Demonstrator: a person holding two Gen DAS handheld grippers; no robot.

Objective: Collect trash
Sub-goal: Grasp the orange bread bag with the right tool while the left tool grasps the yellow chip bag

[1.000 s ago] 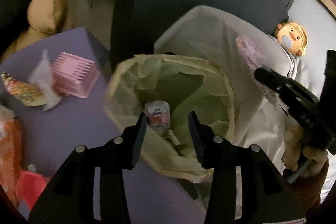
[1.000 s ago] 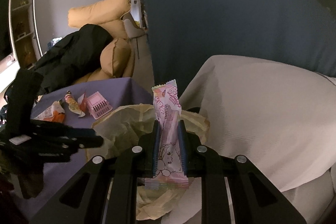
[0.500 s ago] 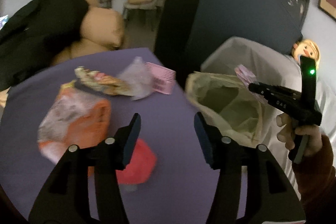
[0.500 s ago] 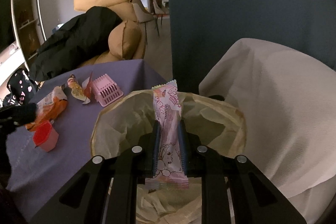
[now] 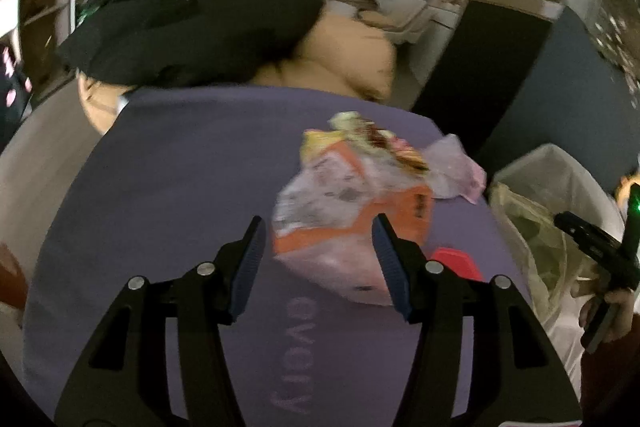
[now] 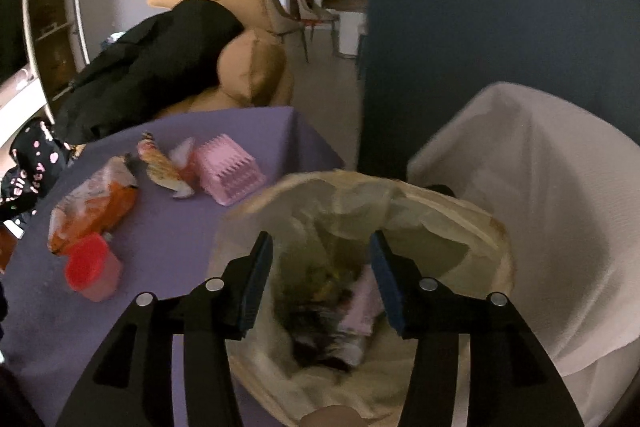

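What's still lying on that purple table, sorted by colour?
Orange and white: 1, snack bag
Red: 1, small cup
Pink: 1, ribbed basket
Multicoloured: 1, wrapper
Clear: 1, plastic film
Total: 5

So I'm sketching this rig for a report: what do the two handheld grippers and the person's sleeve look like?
Both the left gripper and right gripper are matte black linkage frames with silver pivot pins and blue ribbed pads. The left wrist view shows the right one's black handle with a green light, and a dark reddish-brown sleeve.
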